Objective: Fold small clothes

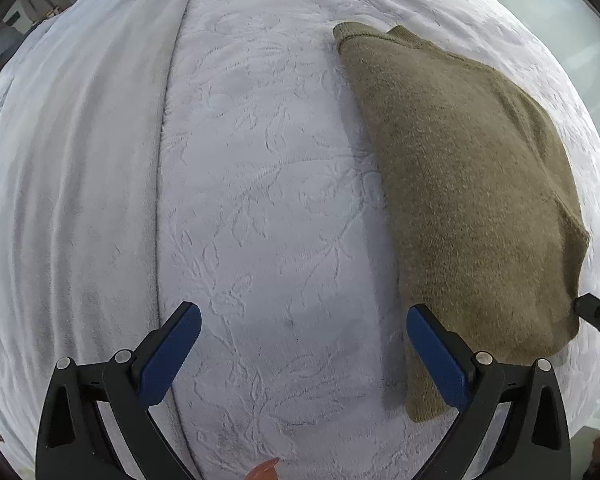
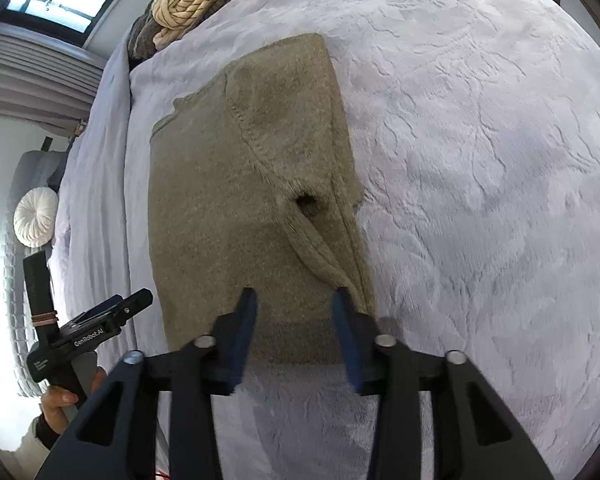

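An olive-brown knit garment (image 1: 460, 184) lies folded flat on the pale embossed blanket (image 1: 268, 200). My left gripper (image 1: 304, 320) is open and empty, above bare blanket just left of the garment's near edge. In the right wrist view the garment (image 2: 236, 200) lies lengthwise ahead, a sleeve folded over it with a small raised fold (image 2: 312, 236). My right gripper (image 2: 294, 300) is open over the garment's near edge, holding nothing. The left gripper (image 2: 112, 312) shows at the left of that view, held in a hand. The tip of my right gripper (image 1: 596, 316) shows at the garment's right edge.
A smooth grey sheet (image 1: 80, 160) lies along the blanket's left side. A pile of knitted things (image 2: 188, 8) sits at the far end of the bed. A round white cushion (image 2: 36, 216) lies off the bed to the left.
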A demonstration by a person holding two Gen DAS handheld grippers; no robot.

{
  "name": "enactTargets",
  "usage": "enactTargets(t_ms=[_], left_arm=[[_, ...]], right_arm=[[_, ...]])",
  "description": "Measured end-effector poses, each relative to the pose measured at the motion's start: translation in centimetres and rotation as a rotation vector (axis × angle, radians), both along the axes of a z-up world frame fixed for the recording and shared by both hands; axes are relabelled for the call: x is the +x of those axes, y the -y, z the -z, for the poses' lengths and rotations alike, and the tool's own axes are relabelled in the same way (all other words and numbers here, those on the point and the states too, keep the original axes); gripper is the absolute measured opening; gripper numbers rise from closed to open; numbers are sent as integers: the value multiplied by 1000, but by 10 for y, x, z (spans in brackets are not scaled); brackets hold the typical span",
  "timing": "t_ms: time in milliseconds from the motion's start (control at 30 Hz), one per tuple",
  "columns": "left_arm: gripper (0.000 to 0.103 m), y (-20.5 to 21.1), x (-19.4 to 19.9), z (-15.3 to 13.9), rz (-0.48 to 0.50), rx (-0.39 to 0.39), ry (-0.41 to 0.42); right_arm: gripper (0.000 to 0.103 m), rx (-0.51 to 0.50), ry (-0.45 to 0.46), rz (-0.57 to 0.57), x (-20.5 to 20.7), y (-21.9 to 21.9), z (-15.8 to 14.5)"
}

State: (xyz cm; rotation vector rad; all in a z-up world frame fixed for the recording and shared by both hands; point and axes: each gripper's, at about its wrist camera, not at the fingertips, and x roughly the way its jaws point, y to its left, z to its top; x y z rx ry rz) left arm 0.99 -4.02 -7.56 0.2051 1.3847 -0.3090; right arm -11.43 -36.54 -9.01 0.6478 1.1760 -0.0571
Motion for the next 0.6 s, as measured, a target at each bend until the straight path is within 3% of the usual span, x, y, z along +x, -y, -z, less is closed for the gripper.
enactTargets(t_ms=[167, 367, 600], left_arm=[[103, 4, 8, -6, 6, 27, 24], [103, 11, 18, -3, -10, 44, 26], [103, 21, 30, 15, 9, 41, -38]], right_arm=[[52, -15, 8, -7, 8, 4, -4], [52, -7, 5, -1, 16, 15, -1], [54, 7, 1, -6, 25, 28, 2]])
